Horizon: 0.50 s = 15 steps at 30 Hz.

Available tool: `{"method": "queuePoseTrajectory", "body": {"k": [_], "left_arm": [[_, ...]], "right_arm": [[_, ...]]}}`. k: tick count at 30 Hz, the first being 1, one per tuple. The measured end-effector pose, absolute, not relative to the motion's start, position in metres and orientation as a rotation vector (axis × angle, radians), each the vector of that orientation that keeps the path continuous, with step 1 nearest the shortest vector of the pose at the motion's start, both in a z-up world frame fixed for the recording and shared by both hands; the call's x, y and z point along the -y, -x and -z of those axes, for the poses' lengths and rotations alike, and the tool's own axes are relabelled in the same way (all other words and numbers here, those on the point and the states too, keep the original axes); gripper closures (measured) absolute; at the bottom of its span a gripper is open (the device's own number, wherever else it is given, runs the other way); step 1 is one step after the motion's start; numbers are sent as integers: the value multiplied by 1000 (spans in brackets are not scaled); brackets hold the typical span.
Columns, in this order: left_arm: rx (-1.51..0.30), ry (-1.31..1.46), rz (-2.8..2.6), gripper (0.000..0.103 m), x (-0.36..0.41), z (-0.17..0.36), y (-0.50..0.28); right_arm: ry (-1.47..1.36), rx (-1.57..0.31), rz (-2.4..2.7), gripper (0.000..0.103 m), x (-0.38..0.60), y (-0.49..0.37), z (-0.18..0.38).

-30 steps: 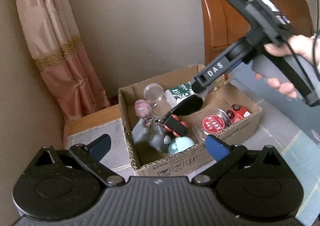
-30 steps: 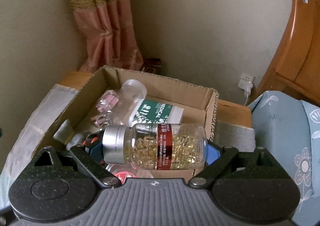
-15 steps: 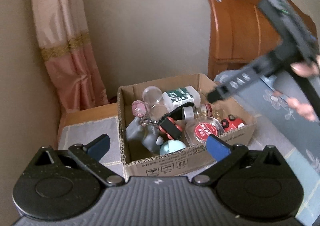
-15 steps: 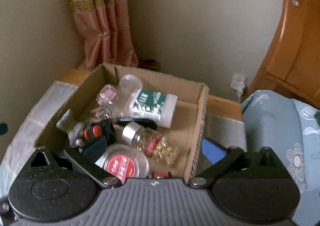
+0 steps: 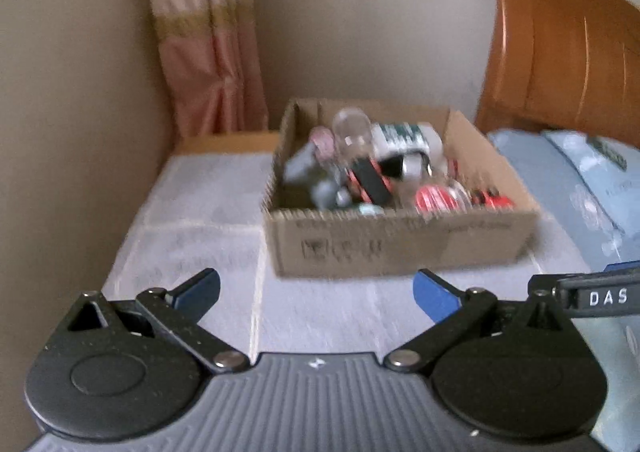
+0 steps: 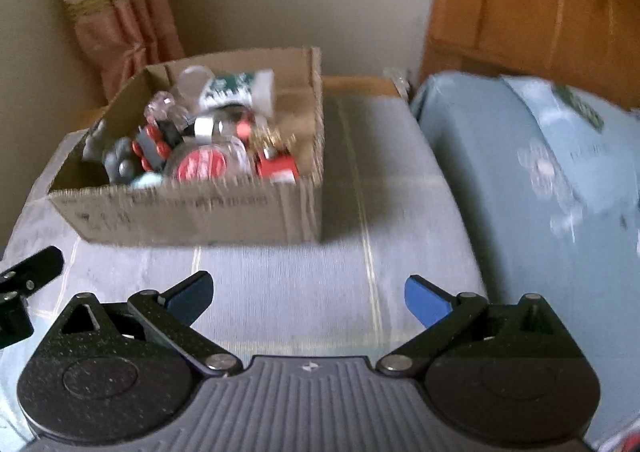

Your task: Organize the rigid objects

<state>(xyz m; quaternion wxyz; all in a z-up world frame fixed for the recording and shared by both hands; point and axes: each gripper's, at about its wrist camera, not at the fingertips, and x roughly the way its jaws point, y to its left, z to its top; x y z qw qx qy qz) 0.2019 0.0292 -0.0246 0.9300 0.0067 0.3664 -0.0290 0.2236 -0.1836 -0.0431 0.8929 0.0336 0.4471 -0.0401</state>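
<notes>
Blur smears both views, so the small things piled in the open brown cardboard box (image 5: pixel 400 248) are hard to tell apart: a white bottle with a green label (image 5: pixel 406 136), a clear round-topped jar (image 5: pixel 352 128), a round red-lidded tin (image 5: pixel 436 198), a grey lump and a red toy, the last two only guessable in shape. The box's printed front wall is unreadable. It stands ahead of the left gripper (image 5: pixel 316 290), whose blue-tipped jaws are spread wide with nothing between them. The right gripper (image 6: pixel 308 294) also gapes wide and empty, the box ahead and left of its jaws. Only the left view shows a black bar lettered "DAS" (image 5: pixel 600 298), cut off at the right edge. Only the right view shows much of the pale blue flowered bedding (image 6: pixel 540 172) beside the box.
</notes>
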Motion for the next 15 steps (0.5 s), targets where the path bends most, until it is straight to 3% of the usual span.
{"method": "queuePoseTrajectory", "body": {"k": [15], "left_arm": [[-691, -90, 65, 1, -19, -17, -180]], "right_arm": [[-2, -806, 70, 0, 168, -192, -1]]}}
